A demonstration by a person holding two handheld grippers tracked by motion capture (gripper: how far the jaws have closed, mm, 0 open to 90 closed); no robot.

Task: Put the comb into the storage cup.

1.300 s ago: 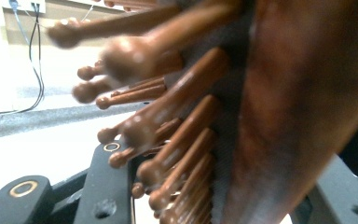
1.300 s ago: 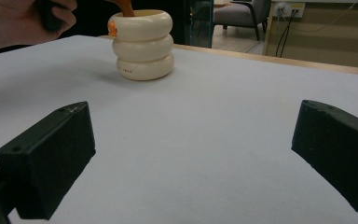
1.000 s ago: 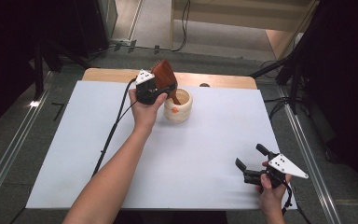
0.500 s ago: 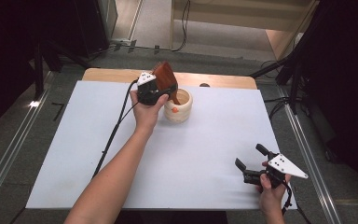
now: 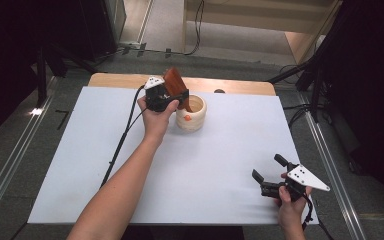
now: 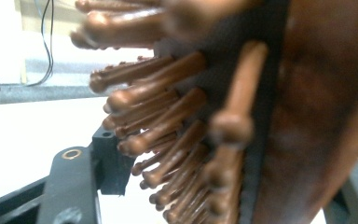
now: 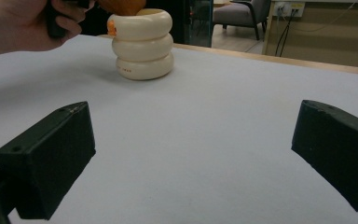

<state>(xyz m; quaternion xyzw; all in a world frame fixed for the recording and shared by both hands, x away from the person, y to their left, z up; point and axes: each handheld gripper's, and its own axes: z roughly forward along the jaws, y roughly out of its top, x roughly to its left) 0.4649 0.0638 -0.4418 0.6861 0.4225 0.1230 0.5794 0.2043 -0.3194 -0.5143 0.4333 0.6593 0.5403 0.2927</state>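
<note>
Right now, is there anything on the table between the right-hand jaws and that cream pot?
Nothing: in the right gripper view, bare white table runs from the right gripper to the cream pot.

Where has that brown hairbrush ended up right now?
In the high view the hairbrush stands handle-down in the cream holder, toward the table's far edge, between the left gripper's jaws, which have just been opening.

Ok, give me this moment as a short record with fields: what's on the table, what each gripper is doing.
surface: white table
holder: cream ringed cup, upright
brush: brown hairbrush, handle down in the cup, head tilted up
left gripper: jaws have just been opening, brush head between them, left jaw clear of the bristles
right gripper: open, nothing between the jaws, near the table's front right corner
</note>
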